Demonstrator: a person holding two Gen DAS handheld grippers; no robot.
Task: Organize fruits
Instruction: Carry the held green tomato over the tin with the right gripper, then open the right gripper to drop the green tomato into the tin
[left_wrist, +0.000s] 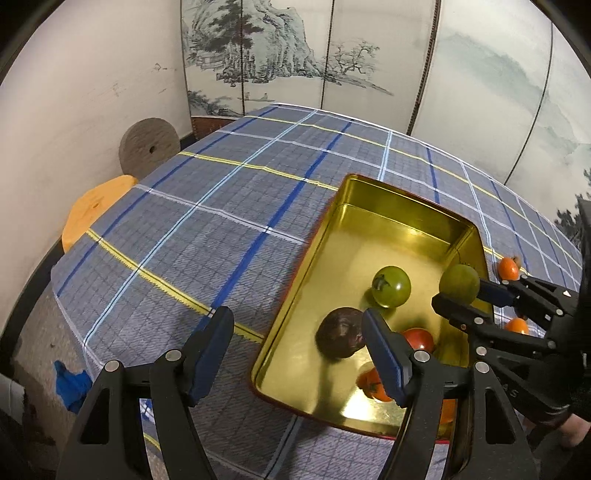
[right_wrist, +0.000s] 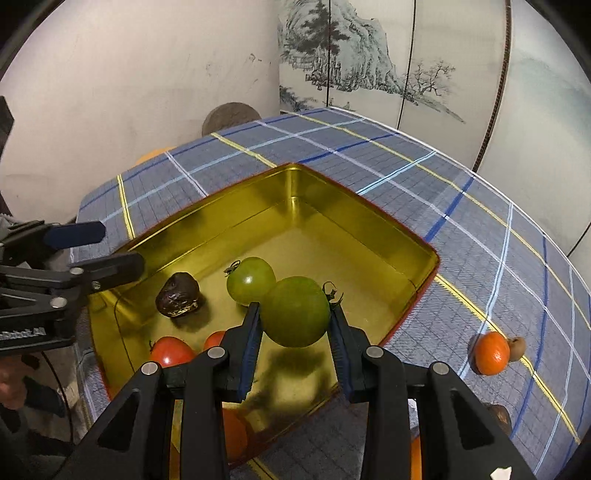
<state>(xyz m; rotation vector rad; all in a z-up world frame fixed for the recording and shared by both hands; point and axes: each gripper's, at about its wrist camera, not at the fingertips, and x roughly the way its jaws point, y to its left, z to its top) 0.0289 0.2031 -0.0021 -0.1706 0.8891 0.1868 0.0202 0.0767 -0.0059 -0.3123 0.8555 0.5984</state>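
Gold tin (right_wrist: 391, 236) rim lies beneath right hand-held gripper (right_wrist: 293, 325) clamping green tomato (right_wrist: 297, 312).

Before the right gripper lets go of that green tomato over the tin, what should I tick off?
1. Right gripper clamps held green tomato: ok.
2. Tomato over gold tin: ok.
3. Landing spot free: cannot tell; other green tomato sits close.
4. Left gripper open, clear of the drop: ok.
5. All fruit collected: not ok; orange fruit remains on the cloth.
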